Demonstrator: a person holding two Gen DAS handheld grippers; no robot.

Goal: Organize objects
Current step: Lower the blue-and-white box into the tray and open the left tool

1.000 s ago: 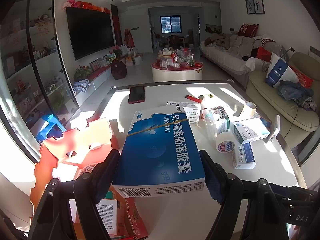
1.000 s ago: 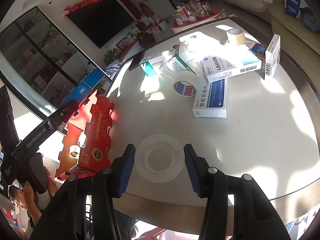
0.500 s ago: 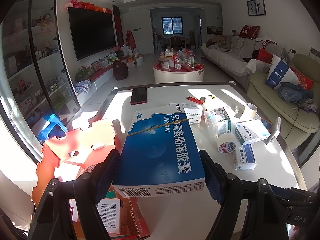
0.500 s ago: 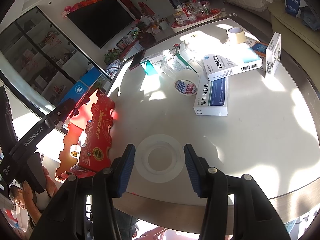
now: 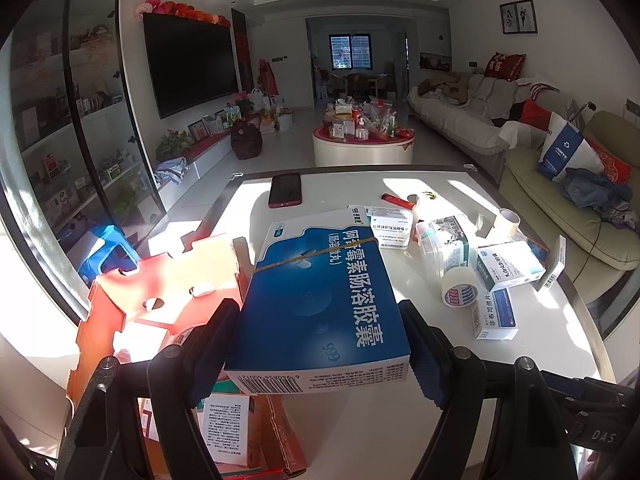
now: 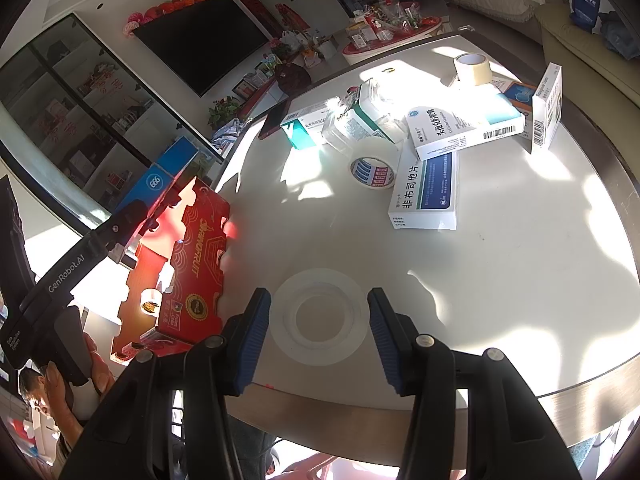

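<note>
My left gripper (image 5: 316, 308) is shut on a large blue medicine box (image 5: 320, 288) with a rubber band around it. It holds the box level above the open red cardboard box (image 5: 160, 292) at the table's left edge. In the right wrist view the same blue box (image 6: 160, 176) and the left gripper's black body (image 6: 72, 276) hang over the red box (image 6: 188, 256). My right gripper (image 6: 318, 300) is shut on a clear tape roll (image 6: 318, 316), just above the white table (image 6: 500, 280) near its front edge.
A printed white tape roll (image 6: 374, 168), several medicine boxes (image 6: 428, 188) and a beige tape roll (image 6: 472, 68) crowd the table's far right. A phone (image 5: 285, 190) lies at the far edge. Another small tape roll (image 6: 151, 307) sits inside the red box. A person's hand (image 6: 92, 356) holds the left gripper.
</note>
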